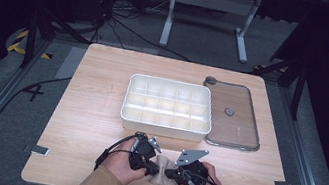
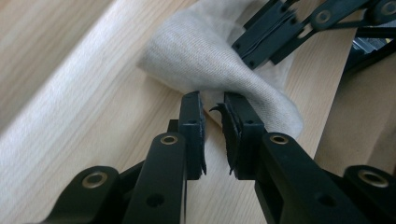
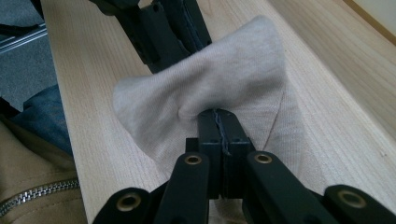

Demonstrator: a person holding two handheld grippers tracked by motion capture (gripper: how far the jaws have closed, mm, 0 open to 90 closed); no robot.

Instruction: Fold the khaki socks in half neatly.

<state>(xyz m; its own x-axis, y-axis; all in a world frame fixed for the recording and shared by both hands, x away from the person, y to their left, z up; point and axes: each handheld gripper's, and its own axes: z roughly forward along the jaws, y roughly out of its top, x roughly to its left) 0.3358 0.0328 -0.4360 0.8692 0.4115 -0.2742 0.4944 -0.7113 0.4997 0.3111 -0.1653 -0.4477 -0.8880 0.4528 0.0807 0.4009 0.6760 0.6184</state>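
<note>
Cloth (image 3: pixel 219 88), a small beige piece, lies bunched on the wooden counter (image 1: pixel 87 120) between both tongs. Right tongs (image 3: pixel 218 119) are clamped tight on its near fold. Left tongs (image 2: pixel 214 105) stand narrowly parted at its edge, gripping nothing. Beyond them sits a white divided tray (image 1: pixel 165 124).

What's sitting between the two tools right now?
A small beige cloth lies bunched between the left tool and the right tool in the high view; the right one pinches it.
</note>
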